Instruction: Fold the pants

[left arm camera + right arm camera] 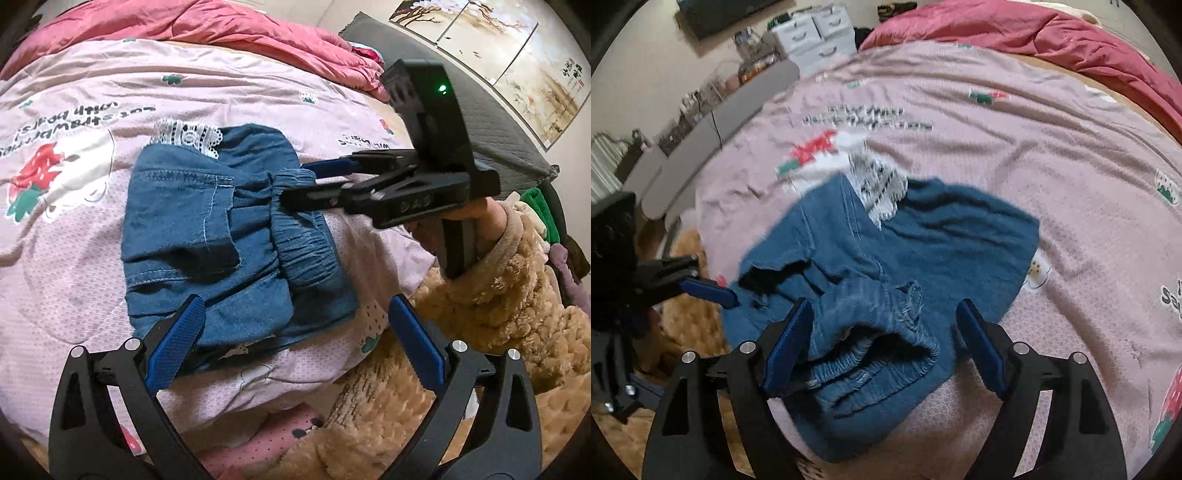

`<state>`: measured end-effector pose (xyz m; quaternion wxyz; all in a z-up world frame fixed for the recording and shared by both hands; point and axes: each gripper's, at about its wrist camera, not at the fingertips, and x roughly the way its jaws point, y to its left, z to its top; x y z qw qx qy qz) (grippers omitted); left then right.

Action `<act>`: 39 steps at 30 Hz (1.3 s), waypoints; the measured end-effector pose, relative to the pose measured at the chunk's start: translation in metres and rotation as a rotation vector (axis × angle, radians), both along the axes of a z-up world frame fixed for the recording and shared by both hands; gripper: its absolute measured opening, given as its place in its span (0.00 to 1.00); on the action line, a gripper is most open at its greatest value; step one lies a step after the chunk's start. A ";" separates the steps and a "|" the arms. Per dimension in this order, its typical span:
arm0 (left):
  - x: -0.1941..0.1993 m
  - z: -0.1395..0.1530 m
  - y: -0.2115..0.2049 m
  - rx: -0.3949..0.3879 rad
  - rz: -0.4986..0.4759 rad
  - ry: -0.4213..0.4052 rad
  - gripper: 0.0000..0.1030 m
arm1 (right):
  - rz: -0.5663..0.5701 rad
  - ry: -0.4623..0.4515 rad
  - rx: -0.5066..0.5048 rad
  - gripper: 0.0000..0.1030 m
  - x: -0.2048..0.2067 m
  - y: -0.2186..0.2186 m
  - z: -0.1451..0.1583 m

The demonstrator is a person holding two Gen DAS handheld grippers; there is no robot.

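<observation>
The blue denim pants (pixel 221 236) lie folded into a compact bundle on the pink bedsheet (pixel 110 85), with a white lace hem (pixel 186 136) sticking out at the far edge and the elastic waistband (pixel 303 229) on top. My left gripper (pixel 295 332) is open, its jaws wide apart over the bundle's near edge. My right gripper (pixel 886 339) is open too, its fingers on either side of the waistband (pixel 879 347). In the left wrist view the right gripper's fingers (pixel 325 184) reach in over the waistband from the right.
A pink-red quilt (pixel 221 26) is bunched at the far side of the bed. A fuzzy tan sleeve (pixel 498 295) holds the right gripper. A white drawer unit (pixel 812 33) and grey bench (pixel 713 125) stand beyond the bed. A pile of clothes (pixel 535 214) lies at right.
</observation>
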<state>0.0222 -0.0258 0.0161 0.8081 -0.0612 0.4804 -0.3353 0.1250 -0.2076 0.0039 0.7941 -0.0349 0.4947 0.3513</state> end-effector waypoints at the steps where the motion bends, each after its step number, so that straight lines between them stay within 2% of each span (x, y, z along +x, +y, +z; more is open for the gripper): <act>1: -0.001 0.003 0.001 0.007 0.004 -0.009 0.91 | -0.004 -0.004 0.010 0.80 0.000 -0.001 0.003; 7: -0.004 0.025 0.011 0.061 0.048 -0.093 0.91 | -0.022 -0.056 0.062 0.80 0.002 -0.002 0.031; 10: 0.003 0.027 0.025 0.145 0.121 -0.132 0.91 | -0.007 -0.081 0.066 0.80 0.005 0.007 0.039; 12: 0.015 0.015 0.038 0.178 0.178 -0.089 0.91 | 0.011 -0.084 0.070 0.80 0.009 0.016 0.042; 16: 0.029 -0.008 0.054 0.175 0.243 -0.016 0.90 | 0.076 -0.072 0.056 0.80 0.017 0.042 0.039; 18: 0.033 -0.019 0.050 0.191 0.244 0.002 0.80 | 0.100 -0.052 0.033 0.80 0.022 0.054 0.032; 19: 0.034 -0.024 0.049 0.194 0.239 0.008 0.71 | 0.112 -0.039 0.016 0.79 0.025 0.061 0.027; 20: 0.034 -0.029 0.045 0.197 0.231 0.018 0.63 | 0.119 -0.027 0.002 0.73 0.027 0.066 0.023; 21: 0.034 -0.035 0.042 0.197 0.218 0.031 0.58 | 0.130 -0.013 -0.012 0.61 0.030 0.071 0.018; 22: 0.034 -0.037 0.041 0.193 0.207 0.038 0.48 | 0.140 0.002 -0.032 0.55 0.032 0.077 0.012; 23: 0.034 -0.042 0.038 0.188 0.196 0.045 0.44 | 0.151 0.017 -0.047 0.45 0.034 0.081 0.007; 24: 0.033 -0.044 0.036 0.197 0.197 0.042 0.44 | 0.166 0.027 -0.068 0.36 0.034 0.086 0.001; 25: 0.031 -0.043 0.033 0.207 0.195 0.034 0.43 | 0.181 0.021 -0.099 0.33 0.034 0.090 -0.006; 27: 0.029 -0.043 0.029 0.227 0.189 0.017 0.43 | 0.202 -0.011 -0.133 0.19 0.030 0.095 -0.012; 30: 0.022 -0.039 0.023 0.266 0.183 -0.014 0.43 | 0.211 -0.088 -0.164 0.16 0.020 0.097 -0.001; 32: 0.019 -0.042 0.020 0.291 0.181 -0.029 0.43 | 0.199 -0.149 -0.222 0.16 0.020 0.098 0.002; 34: 0.020 -0.046 0.020 0.294 0.184 -0.027 0.43 | 0.179 -0.138 -0.283 0.17 0.029 0.096 -0.011; 37: 0.023 -0.047 0.022 0.281 0.189 -0.011 0.44 | 0.166 -0.106 -0.255 0.17 0.034 0.092 -0.023; 39: 0.024 -0.048 0.022 0.279 0.189 -0.009 0.44 | 0.152 -0.109 -0.250 0.21 0.034 0.090 -0.023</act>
